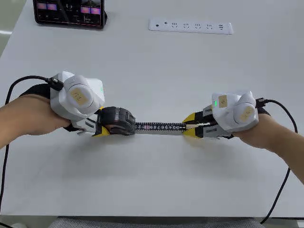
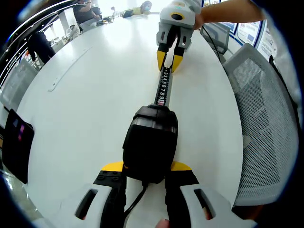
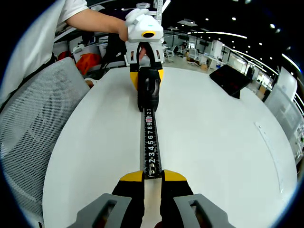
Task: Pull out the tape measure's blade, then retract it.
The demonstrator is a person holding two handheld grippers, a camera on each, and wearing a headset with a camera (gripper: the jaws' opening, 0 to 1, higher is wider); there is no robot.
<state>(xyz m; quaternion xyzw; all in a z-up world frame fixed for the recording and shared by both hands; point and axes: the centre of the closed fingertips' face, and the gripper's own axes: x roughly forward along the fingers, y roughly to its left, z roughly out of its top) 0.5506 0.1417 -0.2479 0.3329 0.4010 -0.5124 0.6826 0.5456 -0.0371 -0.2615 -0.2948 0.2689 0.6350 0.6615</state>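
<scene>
Left tongs: the yellow-tipped jaws are closed part-way, one against each flank of the black rounded plastic tape measure case. The rear of the case is sunk between the jaws and hidden. A dark strap or cord runs back from it into the gap, and its end is cut off.

Right tongs: the jaws are drawn almost together, pinching the free end of the narrow black metal blade with pale numerals. The end hook is covered by the yellow tips and cannot be made out.

The blade runs straight from the mouth of the case to the right tongs, with part of its length exposed between the two. In the right gripper view the numerals read clearly along the middle of the run, while those nearest the case blur. From the head view it cannot be told whether the case and blade touch the white bench or ride just above it; a thin shadow lies beneath the blade.

Beyond the right tongs, at the far edge of the bench, lies a white plastic power strip. Beyond the left tongs stands a dark tablet with a lit screen, cut off by the frame top. A black cable trails from behind each of the tongs. A grey mesh chair stands beside the bench, only partly visible.
</scene>
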